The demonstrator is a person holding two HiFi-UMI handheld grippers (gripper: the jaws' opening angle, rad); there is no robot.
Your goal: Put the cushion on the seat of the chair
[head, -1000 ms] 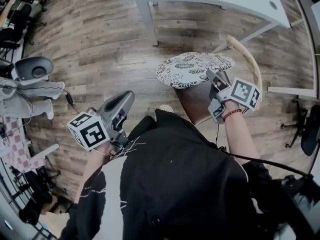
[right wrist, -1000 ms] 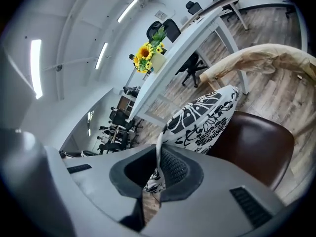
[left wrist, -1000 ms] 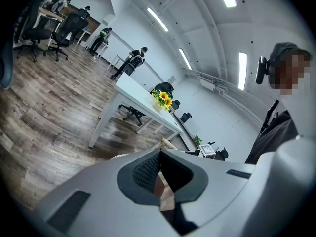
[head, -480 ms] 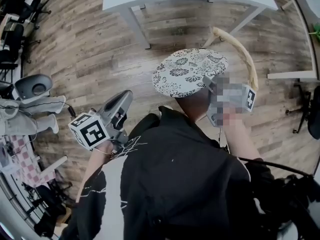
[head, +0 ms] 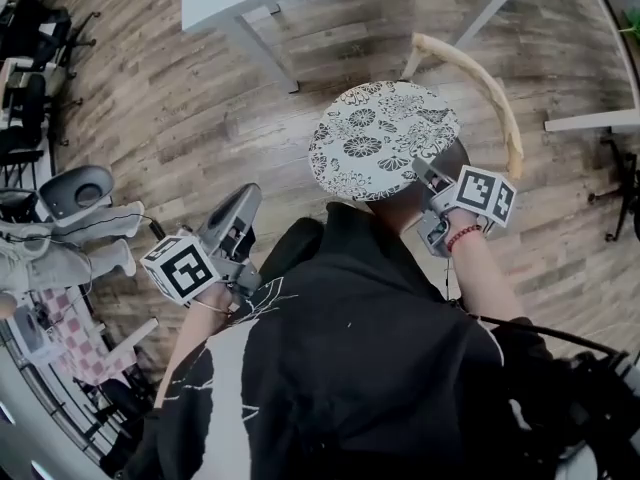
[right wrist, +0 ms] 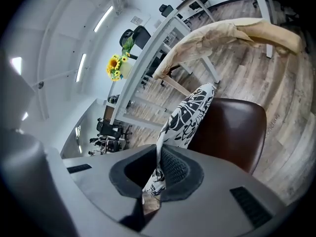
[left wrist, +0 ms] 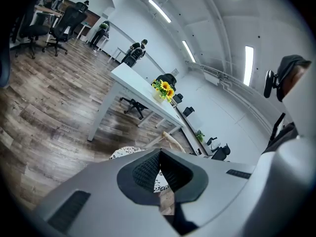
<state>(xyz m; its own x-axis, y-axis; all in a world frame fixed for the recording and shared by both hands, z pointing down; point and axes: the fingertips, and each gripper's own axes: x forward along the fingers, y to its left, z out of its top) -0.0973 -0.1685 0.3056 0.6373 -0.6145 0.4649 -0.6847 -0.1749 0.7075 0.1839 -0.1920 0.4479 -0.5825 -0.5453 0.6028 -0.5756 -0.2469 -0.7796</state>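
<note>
The cushion (head: 385,138), round with a black-and-white flower print, hangs over the chair (head: 487,85), covering most of the brown seat (right wrist: 232,127), which shows only at its near and right edges in the head view. Whether it touches the seat I cannot tell. The right gripper (right wrist: 157,174) has its jaws clamped together on the cushion's near rim, and the fabric runs up between the ribbed pads and away edge-on, just beside the seat. From above, that gripper (head: 432,176) sits at the cushion's lower right edge, inside the chair's pale curved back. The left gripper (head: 246,198) is held well apart to the left, over the wood floor (head: 180,118), its jaws closed on each other with nothing in them (left wrist: 159,157). Each gripper's cube carries square black-and-white markers, a code pattern rather than words. Beyond the chair stands a white table (left wrist: 143,90) with sunflowers (left wrist: 164,88) on it.
</note>
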